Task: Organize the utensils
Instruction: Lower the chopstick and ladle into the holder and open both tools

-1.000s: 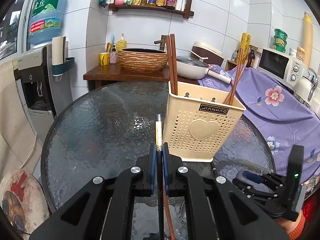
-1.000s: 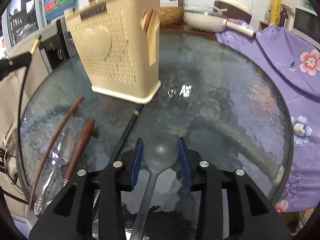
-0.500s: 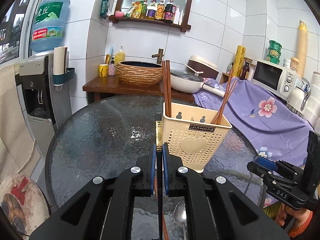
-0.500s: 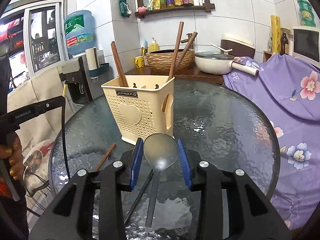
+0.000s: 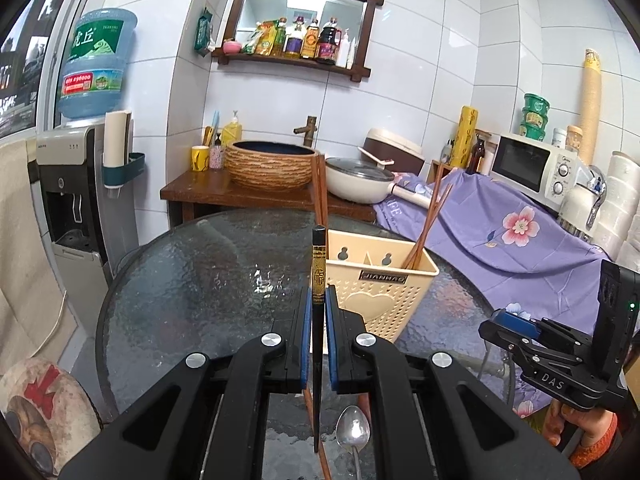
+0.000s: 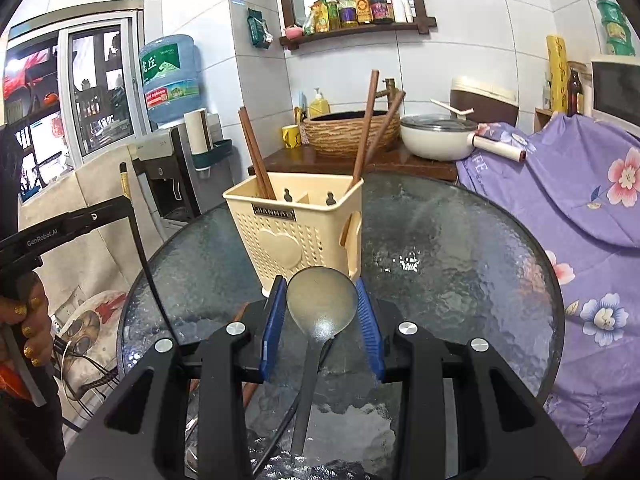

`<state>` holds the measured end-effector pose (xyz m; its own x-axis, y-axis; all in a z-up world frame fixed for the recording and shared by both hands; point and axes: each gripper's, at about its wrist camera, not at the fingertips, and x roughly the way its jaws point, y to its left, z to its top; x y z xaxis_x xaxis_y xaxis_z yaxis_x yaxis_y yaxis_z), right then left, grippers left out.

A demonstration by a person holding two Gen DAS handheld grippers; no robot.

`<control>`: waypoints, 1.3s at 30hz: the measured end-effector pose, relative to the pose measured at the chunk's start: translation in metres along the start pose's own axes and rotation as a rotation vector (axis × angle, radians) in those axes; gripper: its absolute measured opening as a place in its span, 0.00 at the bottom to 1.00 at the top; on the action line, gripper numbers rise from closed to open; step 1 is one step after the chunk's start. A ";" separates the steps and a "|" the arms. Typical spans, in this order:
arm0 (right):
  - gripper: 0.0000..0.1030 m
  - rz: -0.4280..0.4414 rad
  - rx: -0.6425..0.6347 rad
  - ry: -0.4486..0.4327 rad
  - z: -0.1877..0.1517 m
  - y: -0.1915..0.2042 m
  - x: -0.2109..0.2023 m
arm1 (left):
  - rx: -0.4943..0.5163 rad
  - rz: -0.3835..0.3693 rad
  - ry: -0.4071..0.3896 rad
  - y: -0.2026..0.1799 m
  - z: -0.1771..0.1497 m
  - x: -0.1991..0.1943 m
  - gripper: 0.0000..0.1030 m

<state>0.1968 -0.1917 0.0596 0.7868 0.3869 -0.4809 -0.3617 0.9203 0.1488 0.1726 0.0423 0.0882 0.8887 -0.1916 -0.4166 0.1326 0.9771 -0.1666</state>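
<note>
Round glass table carries the cream holder near its middle. Left gripper clamps a black chopstick; right gripper grips a grey spoon. Lower each one upright into a free compartment.

A caddy is standing on a round table, with chopsticks sticking up in its left and right compartments. A spoon is lying on the table nearer the viewer. A basin is sitting on a counter behind the table.
</note>
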 end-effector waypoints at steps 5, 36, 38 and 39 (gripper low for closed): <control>0.35 0.014 -0.009 -0.003 0.006 0.003 0.001 | 0.011 -0.005 -0.011 -0.003 0.005 -0.001 0.06; 0.35 -0.092 -0.144 -0.330 0.154 0.028 0.054 | 0.002 0.006 -0.180 -0.034 0.144 0.051 0.06; 0.35 -0.100 -0.158 -0.319 0.140 0.029 0.064 | 0.002 0.014 -0.157 -0.031 0.131 0.064 0.06; 0.35 -0.101 -0.160 -0.308 0.134 0.028 0.069 | 0.003 0.015 -0.143 -0.031 0.126 0.069 0.06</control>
<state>0.3082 -0.1313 0.1464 0.9277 0.3155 -0.1995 -0.3285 0.9439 -0.0350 0.2851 0.0108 0.1772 0.9442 -0.1618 -0.2870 0.1197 0.9801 -0.1586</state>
